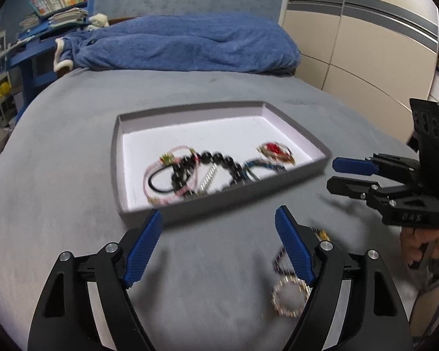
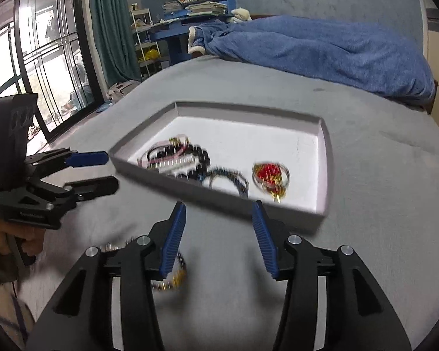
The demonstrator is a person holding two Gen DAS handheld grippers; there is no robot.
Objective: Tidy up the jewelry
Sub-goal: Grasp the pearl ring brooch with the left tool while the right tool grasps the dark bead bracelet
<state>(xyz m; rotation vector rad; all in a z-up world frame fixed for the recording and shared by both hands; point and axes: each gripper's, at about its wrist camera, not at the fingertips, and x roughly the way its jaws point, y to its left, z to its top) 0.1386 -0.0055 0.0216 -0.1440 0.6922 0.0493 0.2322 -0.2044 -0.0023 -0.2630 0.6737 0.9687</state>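
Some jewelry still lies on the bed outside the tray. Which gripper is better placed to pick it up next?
Probably the left gripper: it is open, and the gold bracelet lies right beside its right finger. The right gripper is open too, equally near, but aimed at the tray.

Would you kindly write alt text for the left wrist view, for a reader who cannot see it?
The open left gripper hovers over a grey bedspread, before a shallow grey cardboard tray holding tangled bracelets. A gold-beaded bracelet lies outside the tray beside its right finger. The right gripper enters from the right.
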